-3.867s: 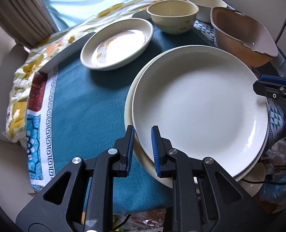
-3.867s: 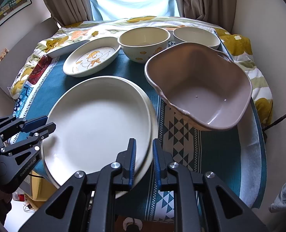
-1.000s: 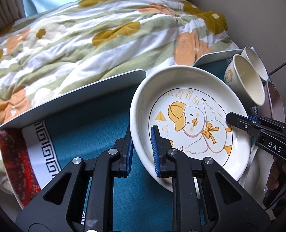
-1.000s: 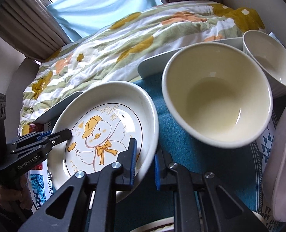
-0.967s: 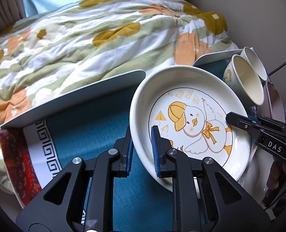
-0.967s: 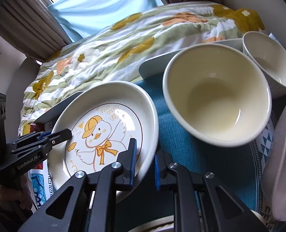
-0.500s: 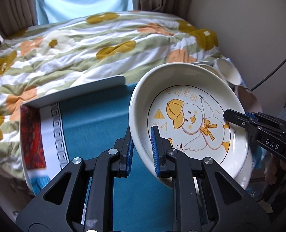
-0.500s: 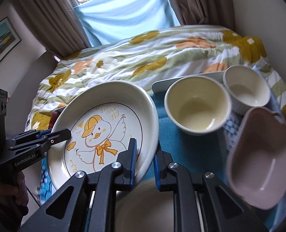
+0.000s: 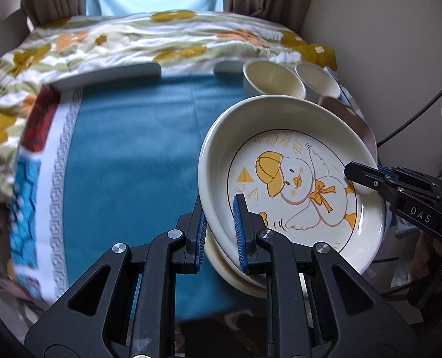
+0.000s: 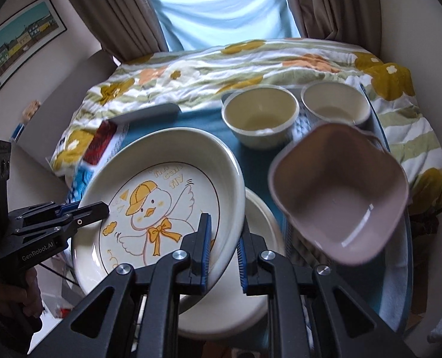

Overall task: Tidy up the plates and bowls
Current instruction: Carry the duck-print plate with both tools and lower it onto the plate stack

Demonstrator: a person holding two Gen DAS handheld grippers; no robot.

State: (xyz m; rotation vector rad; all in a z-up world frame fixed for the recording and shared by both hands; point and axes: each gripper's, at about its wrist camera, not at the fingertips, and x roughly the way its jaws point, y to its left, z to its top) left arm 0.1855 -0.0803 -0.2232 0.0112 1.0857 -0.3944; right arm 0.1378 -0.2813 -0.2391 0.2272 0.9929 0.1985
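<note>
A shallow cream plate with a yellow duck picture [image 9: 295, 185] [image 10: 161, 203] hangs tilted in the air, held by both grippers. My left gripper [image 9: 220, 208] is shut on its left rim, and my right gripper [image 10: 224, 232] is shut on its right rim. Each gripper shows in the other's view: the right gripper [image 9: 361, 176] and the left gripper [image 10: 95, 208]. The duck plate hovers over a stack of plain white plates [image 9: 221, 265] [image 10: 262, 217], which it largely hides. A cream bowl [image 10: 259, 116] and a smaller white bowl [image 10: 334, 104] stand at the back.
A pink squarish bowl [image 10: 340, 197] sits right of the plates, close to the wall. The blue tablecloth [image 9: 125, 149] stretches left of the plates. A floral quilt [image 9: 131, 44] lies behind the table below curtains. A hand [image 10: 9, 292] grips the left tool.
Both grippers have lifted the duck plate off the cloth and carried it back toward me, so it now hangs over the white plate stack. The bowls look farther away.
</note>
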